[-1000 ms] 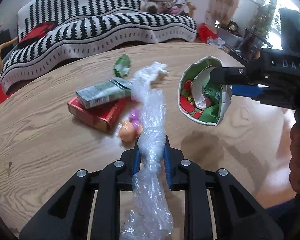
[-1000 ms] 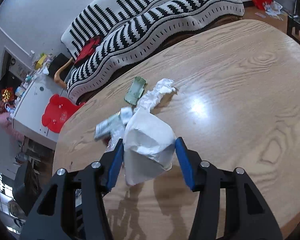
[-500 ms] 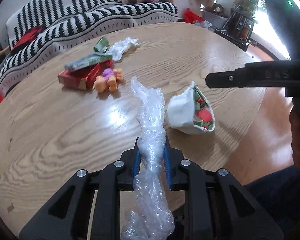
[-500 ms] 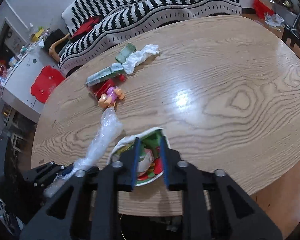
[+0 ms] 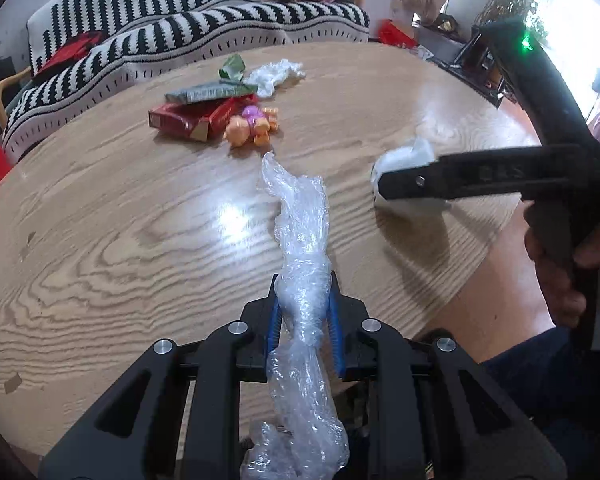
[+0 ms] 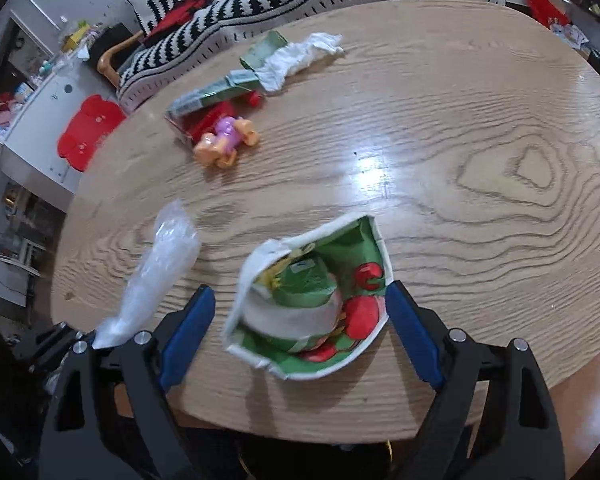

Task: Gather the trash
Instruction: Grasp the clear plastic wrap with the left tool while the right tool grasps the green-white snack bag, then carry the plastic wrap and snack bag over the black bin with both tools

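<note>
My left gripper [image 5: 304,280] is shut on a twisted roll of clear plastic wrap [image 5: 300,216], which sticks out ahead over the wooden table [image 5: 100,220]. A crushed paper cup [image 6: 312,292], white outside with green and red print inside, lies on its side near the table's front edge. My right gripper [image 6: 300,292] straddles it; the jaws are closing, with a gap still showing at the left blue pad. In the left wrist view the right gripper [image 5: 404,184] comes in from the right across the cup [image 5: 404,156].
Farther back lie a red box [image 5: 188,120], a green carton [image 5: 208,92] on it, an orange toy doll [image 5: 252,128], a white tissue [image 5: 276,74] and a green wrapper [image 5: 232,66]. A striped sofa [image 5: 180,32] stands behind. A hand [image 5: 560,264] grips the right tool.
The cup, held in the air in my right gripper before, now lies on the table with the jaws spread around it. My left gripper drew back from the pile with the wrap.
</note>
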